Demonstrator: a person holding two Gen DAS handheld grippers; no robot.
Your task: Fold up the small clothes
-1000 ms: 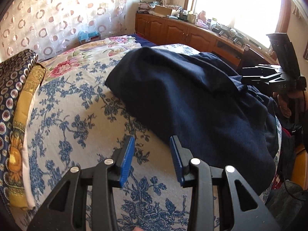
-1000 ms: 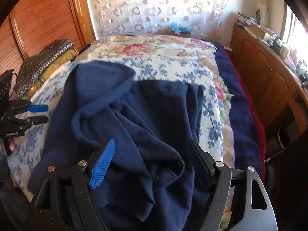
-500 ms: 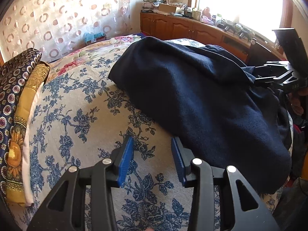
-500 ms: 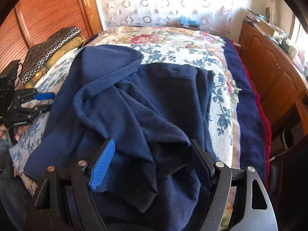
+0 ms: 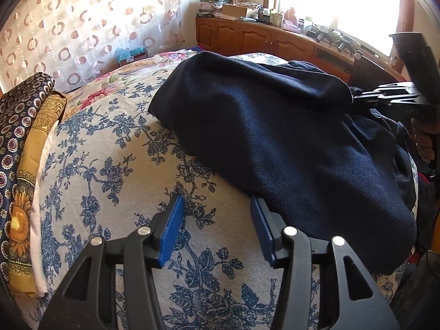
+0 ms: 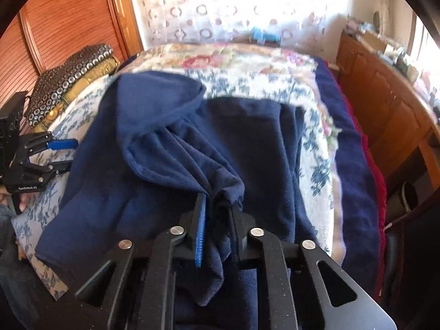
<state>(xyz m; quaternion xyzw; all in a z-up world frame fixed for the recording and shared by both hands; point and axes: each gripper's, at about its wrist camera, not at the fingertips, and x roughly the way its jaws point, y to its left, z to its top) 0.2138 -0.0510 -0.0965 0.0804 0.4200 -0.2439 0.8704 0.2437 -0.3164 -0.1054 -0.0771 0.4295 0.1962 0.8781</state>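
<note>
A dark navy garment (image 5: 288,137) lies rumpled on the bed's blue floral cover (image 5: 110,165); it also shows in the right wrist view (image 6: 170,148). My left gripper (image 5: 217,225) is open and empty, low over the cover, just left of the garment's near edge. My right gripper (image 6: 217,211) is shut on a bunched fold of the garment near its near end, and the cloth pulls into creases toward the jaws. The left gripper also shows in the right wrist view (image 6: 62,154), open at the garment's left side. The right gripper appears at the right edge of the left wrist view (image 5: 385,96).
Folded patterned cloths (image 5: 22,137) are stacked along the bed's left side, also seen in the right wrist view (image 6: 71,79). Wooden cabinets (image 5: 261,38) with clutter run under the window. A wooden wardrobe door (image 6: 60,22) stands at left. A dark blue blanket (image 6: 354,170) lines the bed's right edge.
My right gripper has closed on a fold of the navy garment, which now bunches toward it. My left gripper has stayed open and shifted slightly closer to the garment's edge.
</note>
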